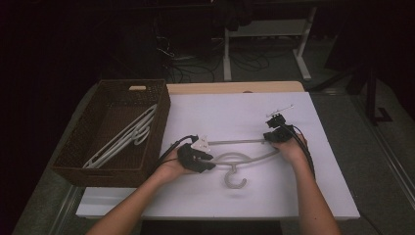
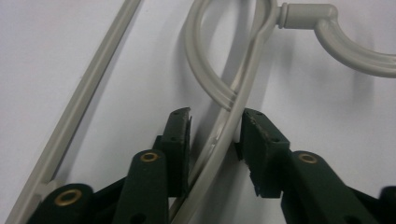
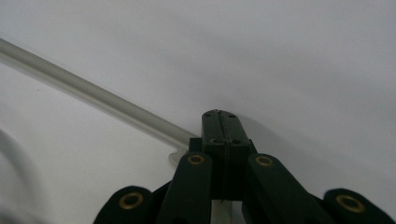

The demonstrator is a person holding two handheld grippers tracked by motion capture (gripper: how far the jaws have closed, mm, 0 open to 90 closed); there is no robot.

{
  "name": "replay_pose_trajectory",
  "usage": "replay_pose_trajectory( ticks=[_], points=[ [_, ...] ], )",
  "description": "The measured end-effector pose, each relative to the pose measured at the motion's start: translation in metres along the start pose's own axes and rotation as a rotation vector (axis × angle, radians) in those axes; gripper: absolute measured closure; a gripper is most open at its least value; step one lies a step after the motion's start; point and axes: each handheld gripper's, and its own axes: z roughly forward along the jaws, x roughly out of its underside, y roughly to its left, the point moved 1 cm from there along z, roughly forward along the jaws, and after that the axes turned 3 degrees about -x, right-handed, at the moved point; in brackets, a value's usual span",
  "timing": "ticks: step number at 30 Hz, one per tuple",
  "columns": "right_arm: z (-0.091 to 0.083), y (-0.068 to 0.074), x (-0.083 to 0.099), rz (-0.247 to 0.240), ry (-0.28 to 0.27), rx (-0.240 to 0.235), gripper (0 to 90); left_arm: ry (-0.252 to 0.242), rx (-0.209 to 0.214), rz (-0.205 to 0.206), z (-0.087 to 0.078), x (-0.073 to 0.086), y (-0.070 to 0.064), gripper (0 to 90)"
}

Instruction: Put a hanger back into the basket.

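Both forearms come in from the near edge of the bench [image 1: 318,196], one gripper in each hand, set at opposite ends of a single grey hanger [image 1: 235,159] lying flat on the white top. The left gripper [image 2: 215,122] points along the hanger's curved shoulder, its fingers [image 2: 180,135] apart with the bar running between them. The right gripper [image 3: 219,122] sits at the hanger's far right corner, its fingers pressed together at the tip of the straight bar. The hanger's hook points toward the person. Bare white surface lies on all sides of the hanger. To the left, a brown wicker basket [image 1: 73,171] holds more white hangers [image 1: 122,139], two or three.
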Motion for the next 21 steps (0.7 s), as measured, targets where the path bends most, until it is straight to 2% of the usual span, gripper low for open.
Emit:
replay_pose_trajectory(
  ticks=[9,12,18,19,21],
  points=[
    [0.000,-0.001,0.000,-0.002,-0.002,-0.007,89.8,0.007,0.007,0.067,0.001,-0.004,-0.004,71.0],
    [0.000,-0.001,0.000,0.001,-0.004,-0.013,89.8,0.012,0.022,0.090,0.001,-0.005,-0.006,72.8],
    [0.000,-0.001,-0.004,-0.017,0.028,-0.013,89.7,0.027,0.038,0.119,0.002,-0.009,-0.012,75.4],
    [0.001,-0.001,-0.004,-0.022,0.033,-0.013,89.7,0.031,0.045,0.133,0.001,-0.010,-0.014,75.8],
    [0.003,0.000,-0.006,-0.029,0.042,0.000,89.7,0.013,0.086,0.137,0.001,-0.011,-0.016,77.5]
  ],
)
